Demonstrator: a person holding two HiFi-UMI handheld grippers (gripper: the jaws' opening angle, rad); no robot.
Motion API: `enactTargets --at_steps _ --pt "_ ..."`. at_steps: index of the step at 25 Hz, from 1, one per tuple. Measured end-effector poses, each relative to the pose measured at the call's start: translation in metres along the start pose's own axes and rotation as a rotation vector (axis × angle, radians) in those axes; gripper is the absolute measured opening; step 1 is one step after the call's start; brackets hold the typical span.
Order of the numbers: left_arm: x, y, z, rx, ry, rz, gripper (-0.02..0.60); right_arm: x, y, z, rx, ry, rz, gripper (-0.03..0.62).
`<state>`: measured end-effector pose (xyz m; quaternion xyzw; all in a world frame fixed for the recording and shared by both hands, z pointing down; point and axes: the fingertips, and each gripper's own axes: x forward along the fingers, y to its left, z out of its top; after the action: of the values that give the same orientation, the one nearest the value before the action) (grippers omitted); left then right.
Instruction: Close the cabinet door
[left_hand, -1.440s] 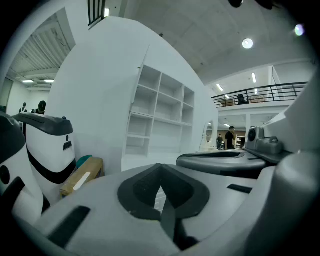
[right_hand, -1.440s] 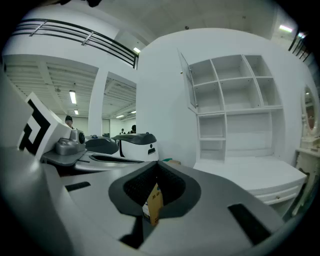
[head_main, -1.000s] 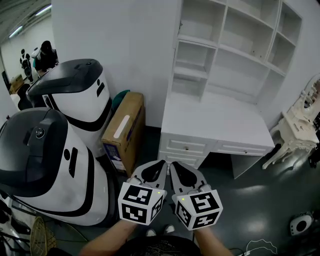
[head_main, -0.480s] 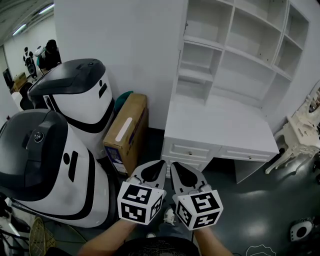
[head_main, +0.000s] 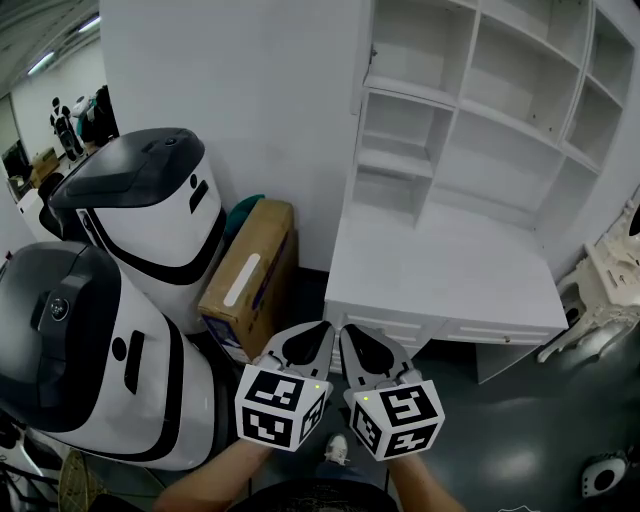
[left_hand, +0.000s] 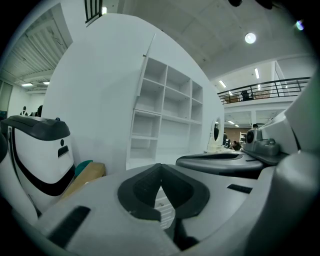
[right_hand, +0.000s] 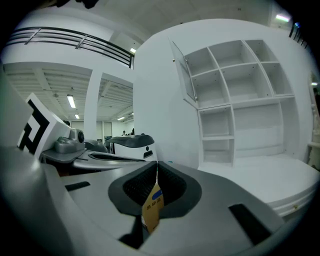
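A tall white hutch of open shelves (head_main: 480, 110) stands on a white desk (head_main: 440, 270). At the hutch's upper left a narrow cabinet door (head_main: 364, 55) stands swung open, seen edge-on in the head view and as a glazed leaf (right_hand: 183, 70) in the right gripper view. My left gripper (head_main: 318, 332) and right gripper (head_main: 350, 334) are held side by side, low in the middle, short of the desk's front edge. Both point toward the hutch. The jaws of each meet at the tips, left (left_hand: 161, 167) and right (right_hand: 157, 166), with nothing held.
Two big white-and-black rounded machines (head_main: 150, 215) (head_main: 90, 350) fill the left. A cardboard box (head_main: 245, 275) leans between them and the desk. Ornate white furniture (head_main: 610, 280) stands at the right over dark floor (head_main: 520, 420). People stand far back at the left.
The desk and hutch have come nearer and loom larger in the head view. Both grippers stay side by side and shut, carried forward together.
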<state>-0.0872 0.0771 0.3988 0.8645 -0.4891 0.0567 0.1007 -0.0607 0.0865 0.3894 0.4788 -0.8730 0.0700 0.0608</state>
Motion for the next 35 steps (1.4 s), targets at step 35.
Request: enactTargets --at_steps 35 --pt "0.156 0.049 0.074 -0.004 -0.024 0.115 0.012 0.117 -0.119 0.07 -0.042 -0.029 0.135 0.021"
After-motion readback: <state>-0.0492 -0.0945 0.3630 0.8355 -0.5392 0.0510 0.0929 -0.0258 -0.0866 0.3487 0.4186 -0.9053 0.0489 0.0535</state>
